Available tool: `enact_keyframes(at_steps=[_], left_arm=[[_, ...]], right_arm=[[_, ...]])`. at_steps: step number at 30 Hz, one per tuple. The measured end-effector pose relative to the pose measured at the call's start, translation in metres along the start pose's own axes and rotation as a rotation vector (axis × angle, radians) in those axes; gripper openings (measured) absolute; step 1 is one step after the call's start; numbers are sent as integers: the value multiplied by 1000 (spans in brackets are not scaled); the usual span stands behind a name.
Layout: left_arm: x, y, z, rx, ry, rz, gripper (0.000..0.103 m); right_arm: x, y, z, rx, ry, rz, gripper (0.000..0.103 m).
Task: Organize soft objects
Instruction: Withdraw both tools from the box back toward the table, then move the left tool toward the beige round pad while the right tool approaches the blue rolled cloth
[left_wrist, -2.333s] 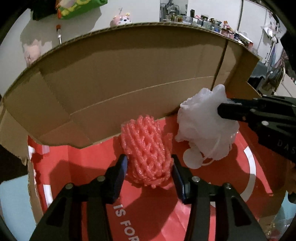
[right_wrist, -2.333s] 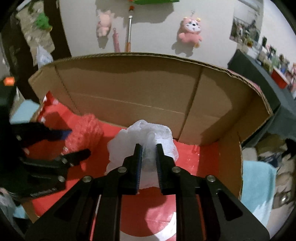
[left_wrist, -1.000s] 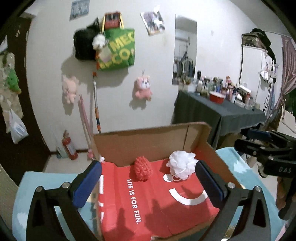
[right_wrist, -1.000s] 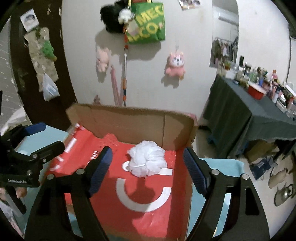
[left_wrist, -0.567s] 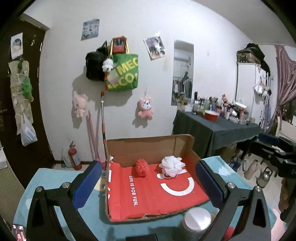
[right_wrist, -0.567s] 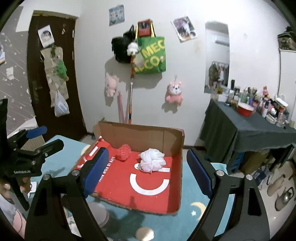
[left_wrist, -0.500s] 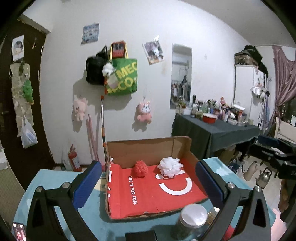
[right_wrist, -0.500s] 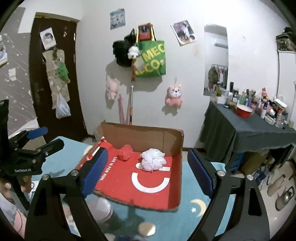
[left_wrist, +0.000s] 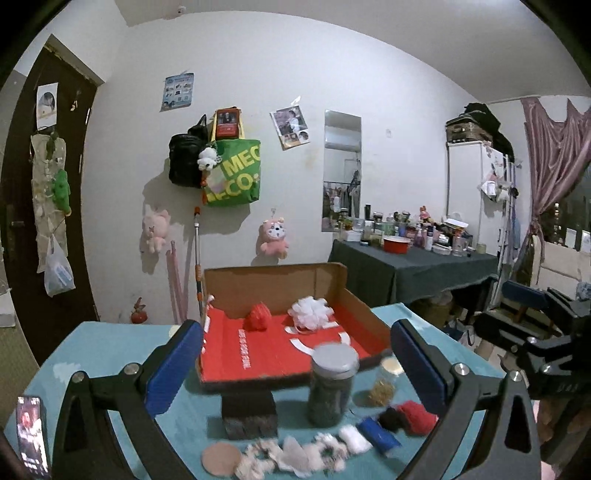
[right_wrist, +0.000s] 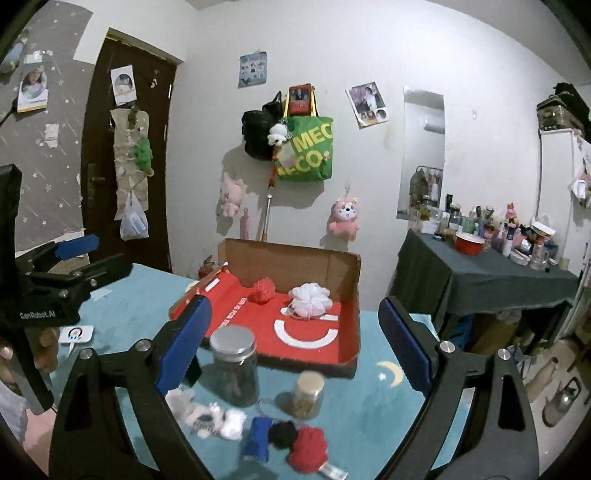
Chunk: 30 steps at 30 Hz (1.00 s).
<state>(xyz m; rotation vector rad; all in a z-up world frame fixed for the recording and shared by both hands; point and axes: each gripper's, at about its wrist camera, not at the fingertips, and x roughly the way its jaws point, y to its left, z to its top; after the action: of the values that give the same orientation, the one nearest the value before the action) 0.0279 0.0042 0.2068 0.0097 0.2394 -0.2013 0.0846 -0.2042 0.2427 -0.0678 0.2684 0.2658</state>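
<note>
A red-lined cardboard box (left_wrist: 362, 321) (right_wrist: 352, 332) stands on the teal table. In it lie a pink foam net (left_wrist: 258, 319) (right_wrist: 263, 290) and a white bath pouf (left_wrist: 311, 312) (right_wrist: 309, 295). My left gripper (left_wrist: 293, 365) is open and empty, pulled back over the table's near side. My right gripper (right_wrist: 291, 343) is open and empty too. Near the front lie a red soft ball (left_wrist: 417, 417) (right_wrist: 308, 448), a black one (right_wrist: 282, 434), a blue roll (left_wrist: 378, 435) (right_wrist: 256, 435) and white fluffy pieces (left_wrist: 295, 454) (right_wrist: 207, 415).
A large glass jar with a grey lid (left_wrist: 332, 384) (right_wrist: 234, 365) and a small jar (left_wrist: 384, 380) (right_wrist: 307, 393) stand in front of the box. A dark block (left_wrist: 249, 413), a round disc (left_wrist: 221, 458) and a phone (left_wrist: 32, 435) lie near the left front.
Both grippers let go of the pink net and white pouf in the box, opened wide and pulled back and up; the jars and loose soft items have come into view.
</note>
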Motion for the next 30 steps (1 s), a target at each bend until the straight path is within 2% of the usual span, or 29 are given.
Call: enact_keyframes(at_steps=[2,10,22,30], left_arm=[[-7,-6,-12,1,4,-6,103],[-7,-18,-62,-10,56,20,103],[33,-15,-138,-41,246,39,103],[49,-9,-161,-52,333,60,103]], right_arm=[[-10,4,-13,7,-9,0,98],[-31,20,-63,20,-13,-36,98],[-1,15,-140,79,130,-94,98],[20,13,-178,123,235,-99,98]])
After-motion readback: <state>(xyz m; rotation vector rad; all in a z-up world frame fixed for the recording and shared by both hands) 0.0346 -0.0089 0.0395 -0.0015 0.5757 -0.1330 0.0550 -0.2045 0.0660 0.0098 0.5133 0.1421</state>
